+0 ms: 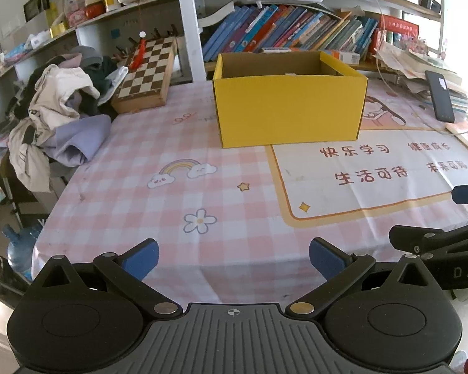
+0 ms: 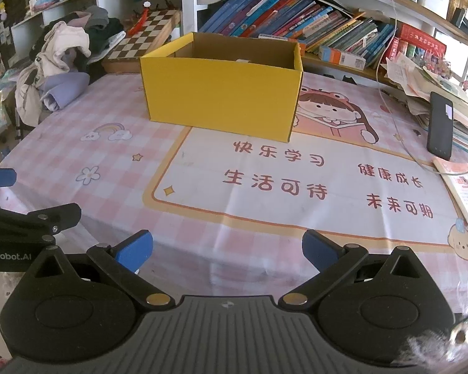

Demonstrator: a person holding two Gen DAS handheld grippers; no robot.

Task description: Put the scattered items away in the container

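Note:
A yellow cardboard box stands open-topped at the far middle of the table; it also shows in the right wrist view. A small white thing shows just above its rim inside. My left gripper is open and empty, low over the table's near edge. My right gripper is open and empty, beside the left one. The right gripper's blue finger shows at the right edge of the left view. No loose items lie on the cloth between the grippers and the box.
A pink checked tablecloth covers the table. A chessboard and a heap of clothes lie at the far left. A black phone, a paper stack and a booklet are at the right. Bookshelves stand behind.

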